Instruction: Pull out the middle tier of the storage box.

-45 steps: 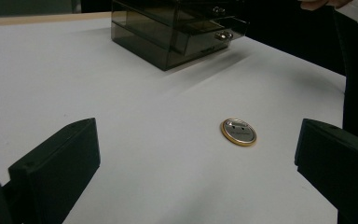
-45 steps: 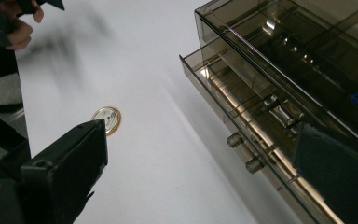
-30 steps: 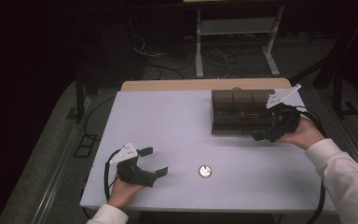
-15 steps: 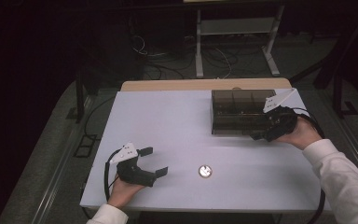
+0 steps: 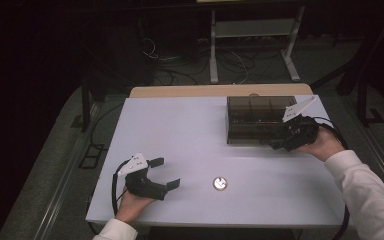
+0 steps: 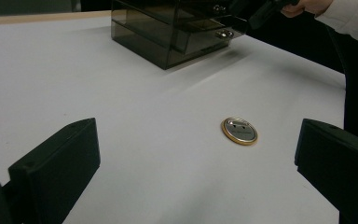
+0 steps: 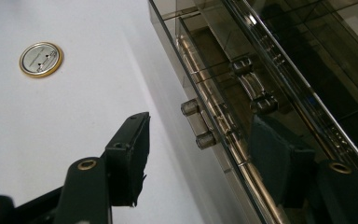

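Early stage, by the look of it. Right tongs (image 5: pixel 280 142) are at the front of the drawer box (image 5: pixel 257 117), far right of the counter (image 5: pixel 180 130). Their jaws have just been closing; in the right gripper view they straddle the drawer front with the knob handle (image 7: pixel 198 123) between them. One jaw is outside on the counter side, the other is seen through the smoked plastic. Can't confirm the pads press on anything yet, so I read them as part-closed with no firm grip.

Drawer looks barely out, if at all; hard to tell from the high view.

Badge (image 5: pixel 220 183) lies flat on the counter near the front edge, well apart from the box and untouched. Left tongs (image 5: pixel 167 172) rest just left of it, jaws wide apart and empty; in the left gripper view the badge sits between and ahead of the jaws.

Done: right hand is positioned at the handle. Left, as I judge it: grip, pull drawer open, pick badge, drop it in, close.
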